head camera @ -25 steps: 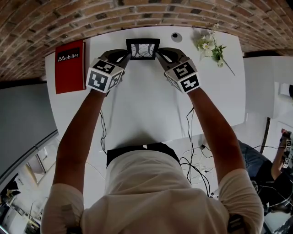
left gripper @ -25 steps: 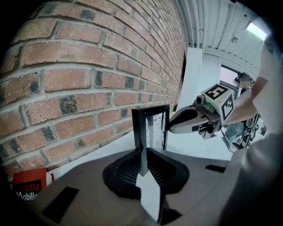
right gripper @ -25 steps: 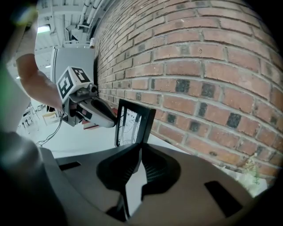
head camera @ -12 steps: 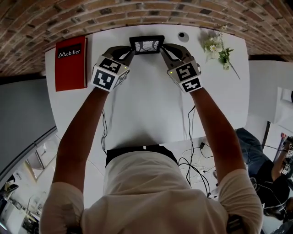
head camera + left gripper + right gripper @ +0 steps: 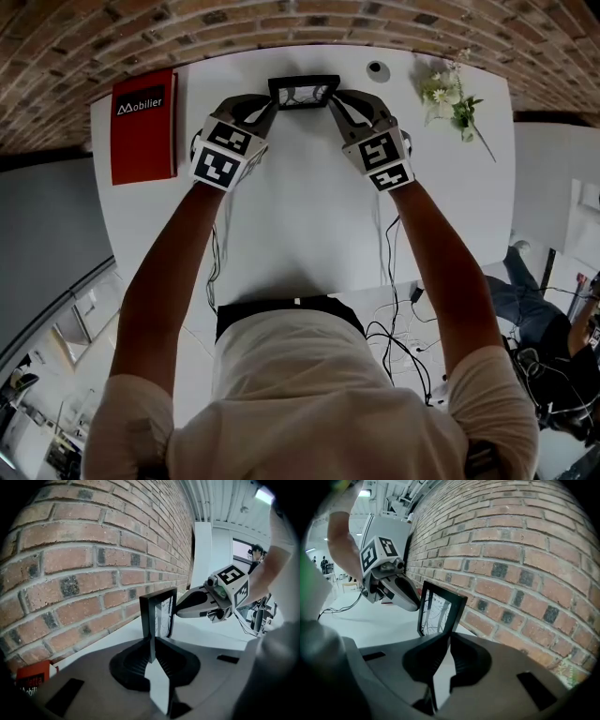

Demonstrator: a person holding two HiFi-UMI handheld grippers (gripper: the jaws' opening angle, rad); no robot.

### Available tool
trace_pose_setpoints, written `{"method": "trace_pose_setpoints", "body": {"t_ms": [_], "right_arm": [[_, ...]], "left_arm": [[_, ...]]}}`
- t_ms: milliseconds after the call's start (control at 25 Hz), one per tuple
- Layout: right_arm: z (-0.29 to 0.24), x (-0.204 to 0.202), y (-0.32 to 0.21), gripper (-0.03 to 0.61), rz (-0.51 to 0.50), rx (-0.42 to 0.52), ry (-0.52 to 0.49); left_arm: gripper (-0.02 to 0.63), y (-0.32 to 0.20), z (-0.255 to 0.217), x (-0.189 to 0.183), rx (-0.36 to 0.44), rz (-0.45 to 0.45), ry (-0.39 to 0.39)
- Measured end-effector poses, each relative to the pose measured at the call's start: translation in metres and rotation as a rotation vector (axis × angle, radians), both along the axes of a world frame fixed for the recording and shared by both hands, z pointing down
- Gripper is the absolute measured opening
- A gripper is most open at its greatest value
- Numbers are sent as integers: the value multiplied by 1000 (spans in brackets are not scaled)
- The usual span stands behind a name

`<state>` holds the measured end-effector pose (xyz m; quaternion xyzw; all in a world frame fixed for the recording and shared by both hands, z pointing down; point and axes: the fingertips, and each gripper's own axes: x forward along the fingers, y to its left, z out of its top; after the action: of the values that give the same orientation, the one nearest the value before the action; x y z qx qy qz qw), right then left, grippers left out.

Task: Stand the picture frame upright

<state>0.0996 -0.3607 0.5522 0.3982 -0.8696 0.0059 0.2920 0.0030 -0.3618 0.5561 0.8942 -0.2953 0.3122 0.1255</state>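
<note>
The black picture frame [image 5: 304,92] stands nearly upright at the far edge of the white table [image 5: 309,216], close to the brick wall. My left gripper [image 5: 267,103] is shut on its left side edge and my right gripper [image 5: 335,100] on its right side edge. In the left gripper view the frame [image 5: 160,613] rises straight from between the jaws of the left gripper [image 5: 152,641], and the right gripper's fingers [image 5: 190,607] reach it from the far side. From the right gripper [image 5: 447,637] the frame [image 5: 438,613] shows its glass, with the left gripper's fingers [image 5: 405,599] at its other edge.
A red book [image 5: 143,125] lies at the table's far left. A sprig of white flowers [image 5: 448,97] lies at the far right, and a small round object [image 5: 378,67] sits near it. The brick wall [image 5: 281,23] runs right behind the frame. Cables hang at the table's near edge.
The frame has tipped up from leaning back to nearly upright, so less of its face shows from above. Both grippers moved with it slightly toward the wall.
</note>
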Motion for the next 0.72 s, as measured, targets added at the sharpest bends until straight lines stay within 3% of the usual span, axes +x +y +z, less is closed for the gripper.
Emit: {"method": "trace_pose_setpoints", "body": {"t_ms": [720], "right_arm": [[4,2,7,28,13,-2,-41]], "left_arm": [[31,8,4,0,-9,-9,18]]}}
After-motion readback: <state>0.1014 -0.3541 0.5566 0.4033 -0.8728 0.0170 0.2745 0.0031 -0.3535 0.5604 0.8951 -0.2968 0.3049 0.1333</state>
